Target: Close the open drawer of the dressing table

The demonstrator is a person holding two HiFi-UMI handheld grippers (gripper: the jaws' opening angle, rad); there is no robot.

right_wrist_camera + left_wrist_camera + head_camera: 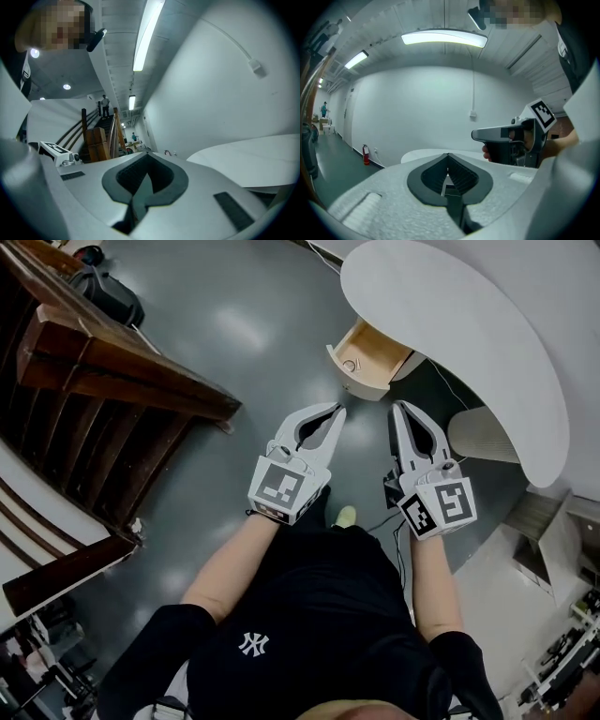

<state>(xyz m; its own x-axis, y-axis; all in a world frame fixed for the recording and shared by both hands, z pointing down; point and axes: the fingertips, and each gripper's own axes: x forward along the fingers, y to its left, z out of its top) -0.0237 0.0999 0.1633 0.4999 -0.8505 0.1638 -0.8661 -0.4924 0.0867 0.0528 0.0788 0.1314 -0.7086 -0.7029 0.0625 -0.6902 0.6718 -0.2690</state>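
The dressing table has a white curved top, and its drawer stands pulled out, showing a pale wooden inside with a small ring-shaped thing near the front. Both grippers hover side by side just short of the drawer front, not touching it. My left gripper is shut with nothing between its jaws, and its tips meet in the left gripper view. My right gripper is shut too and empty, with its closed tips beside the white tabletop. The left gripper view shows the right gripper in a hand.
A dark wooden staircase fills the left side, with a black bag on the grey floor above it. A ribbed pale stool sits under the tabletop. A cable runs along the floor by my feet. A fire extinguisher stands by the far wall.
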